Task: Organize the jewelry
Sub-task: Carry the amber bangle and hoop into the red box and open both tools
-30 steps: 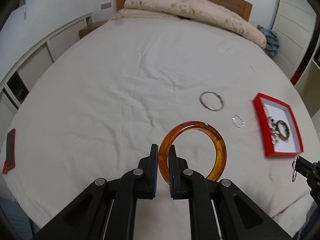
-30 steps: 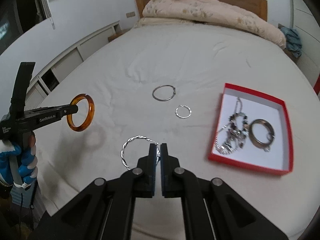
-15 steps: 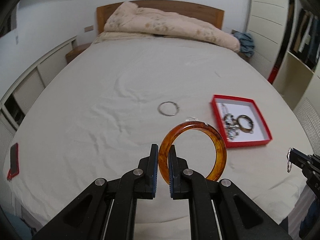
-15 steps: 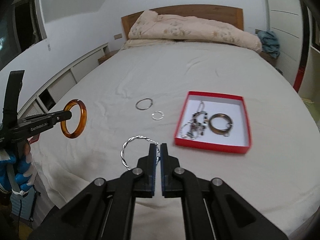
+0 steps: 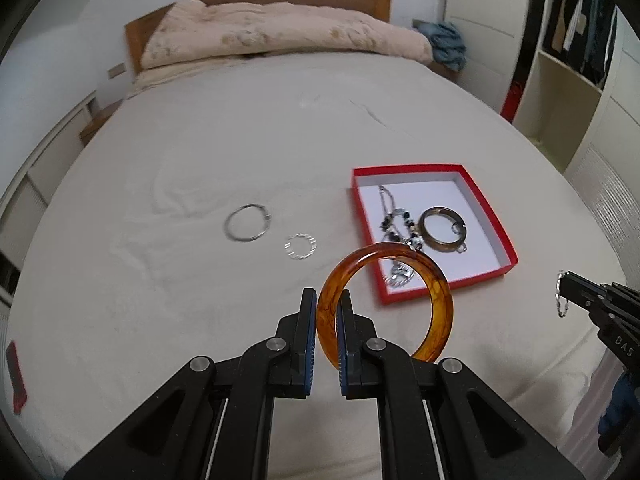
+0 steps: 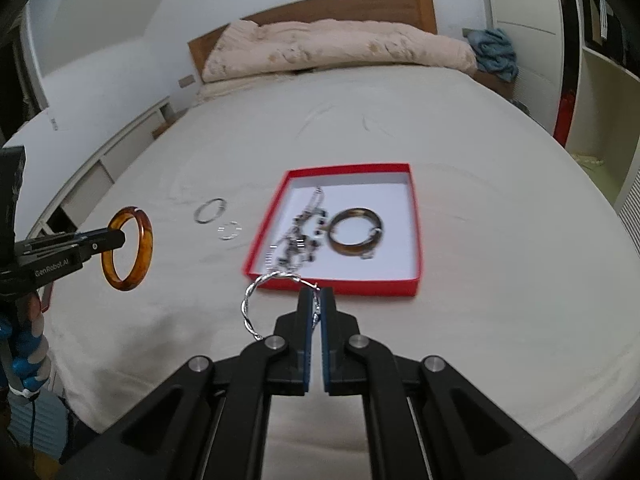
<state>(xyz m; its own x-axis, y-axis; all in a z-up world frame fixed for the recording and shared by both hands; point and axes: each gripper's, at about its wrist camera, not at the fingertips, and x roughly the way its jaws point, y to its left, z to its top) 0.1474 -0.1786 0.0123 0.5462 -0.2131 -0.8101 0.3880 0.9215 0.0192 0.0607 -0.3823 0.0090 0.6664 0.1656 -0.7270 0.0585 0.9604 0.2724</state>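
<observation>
My left gripper [image 5: 327,304] is shut on an amber bangle [image 5: 436,292] and holds it above the bed, near the front left corner of the red box [image 5: 494,216]. My right gripper [image 6: 316,300] is shut on a twisted silver bangle [image 6: 250,308], just in front of the red box [image 6: 414,224]. The box holds a beaded necklace [image 6: 298,240] and a brown bangle [image 6: 354,232]. A thin silver bangle [image 5: 247,223] and a small silver ring [image 5: 301,246] lie on the sheet left of the box.
The white bed sheet [image 5: 240,140] fills both views. A rolled beige duvet [image 5: 280,36] lies by the wooden headboard. A red-edged phone [image 5: 16,376] lies at the bed's left edge. Wardrobe shelves [image 5: 580,40] stand to the right.
Both grippers have swung right and toward the red box, keeping hold of their bangles. The box now sits closer and more central in both views.
</observation>
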